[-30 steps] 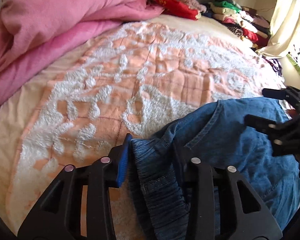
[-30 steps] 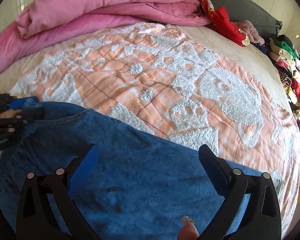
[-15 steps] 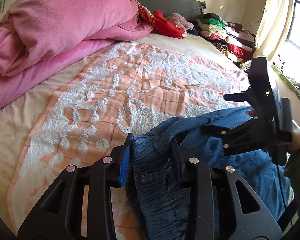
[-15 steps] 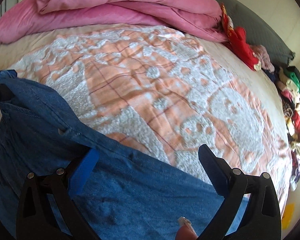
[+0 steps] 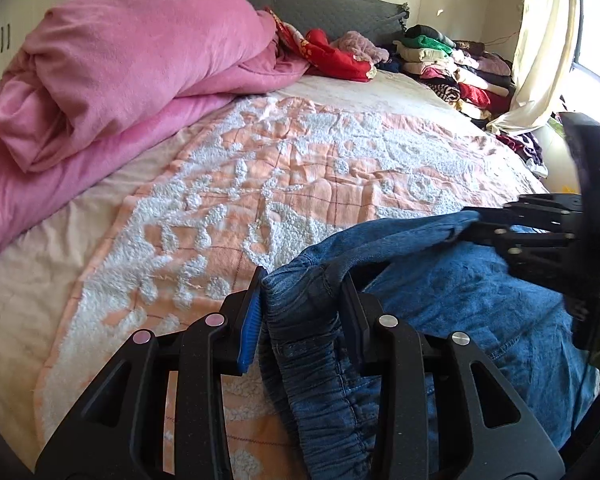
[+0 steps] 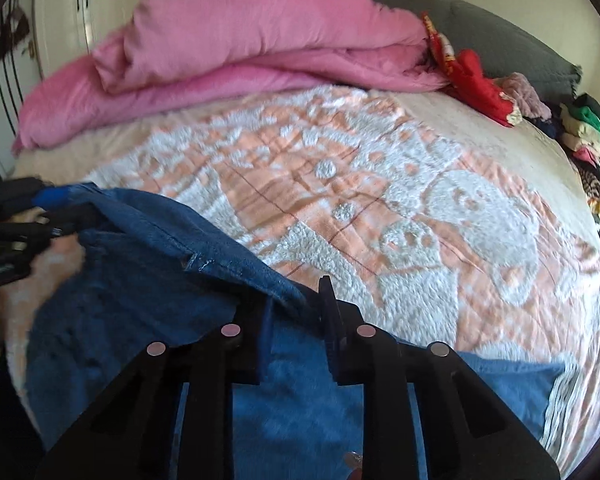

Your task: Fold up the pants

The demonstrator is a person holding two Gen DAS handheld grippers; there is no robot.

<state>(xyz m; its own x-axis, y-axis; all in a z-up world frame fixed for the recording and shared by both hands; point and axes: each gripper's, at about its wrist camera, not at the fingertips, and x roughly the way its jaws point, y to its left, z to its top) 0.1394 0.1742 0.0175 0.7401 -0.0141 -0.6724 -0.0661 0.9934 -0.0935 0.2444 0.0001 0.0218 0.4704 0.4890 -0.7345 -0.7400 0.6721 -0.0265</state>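
Blue denim pants [image 5: 472, 304] lie on the near part of the bed, over the peach and white bedspread [image 5: 300, 176]. My left gripper [image 5: 300, 312] is shut on the bunched elastic waistband and holds it a little above the bed. My right gripper [image 6: 296, 320] is shut on the pants' upper edge [image 6: 204, 256] further along and lifts it. In the left wrist view the right gripper [image 5: 476, 226] comes in from the right, clamped on the denim. In the right wrist view the left gripper [image 6: 52, 208] shows at the far left, also on the denim.
A rolled pink duvet [image 5: 112, 68] lies along the far left of the bed. Red and mauve clothes [image 5: 332, 52] rest by the grey headboard [image 5: 332, 8]. A stack of folded clothes [image 5: 452, 68] lines the far right, beside a cream curtain [image 5: 536, 40].
My right gripper has shut on the pants' upper edge; it was open before. Both grippers have risen, lifting the waist end off the bed.
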